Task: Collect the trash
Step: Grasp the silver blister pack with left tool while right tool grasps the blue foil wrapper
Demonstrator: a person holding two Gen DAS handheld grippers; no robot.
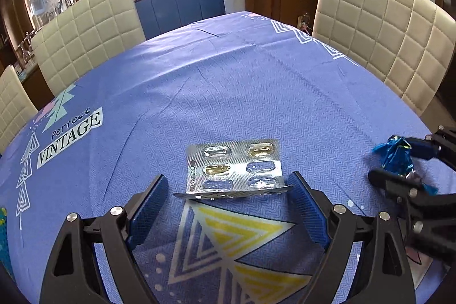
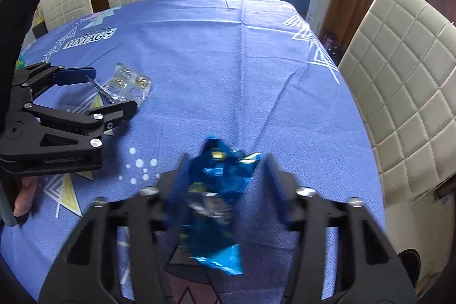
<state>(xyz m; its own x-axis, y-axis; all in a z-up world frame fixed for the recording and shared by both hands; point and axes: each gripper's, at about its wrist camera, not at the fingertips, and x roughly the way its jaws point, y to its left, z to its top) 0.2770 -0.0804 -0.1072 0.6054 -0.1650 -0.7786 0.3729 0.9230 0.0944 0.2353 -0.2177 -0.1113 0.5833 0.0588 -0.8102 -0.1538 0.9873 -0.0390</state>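
Observation:
A silver blister pack [image 1: 235,168] with two yellow capsules lies on the blue tablecloth [image 1: 228,81]. Its near edge is lifted and spans between the pads of my left gripper [image 1: 228,187], which touch its ends; whether it is pinched I cannot tell. In the right wrist view the pack [image 2: 128,87] sits between the left gripper's fingers [image 2: 114,89]. A crumpled blue foil wrapper [image 2: 216,190] lies between the wide jaws of my right gripper [image 2: 225,170]; the jaws stand apart from it. The wrapper [image 1: 397,158] and right gripper [image 1: 399,161] also show at the right in the left wrist view.
Cream quilted chairs [image 1: 85,30] [image 1: 382,33] [image 2: 404,93] stand around the table. The cloth carries a "Perfect VINTAGE" print [image 1: 71,137] and yellow triangles [image 1: 236,230]. The table's right edge [image 2: 367,150] runs close to my right gripper. Blue kitchen cabinets [image 1: 182,4] stand beyond.

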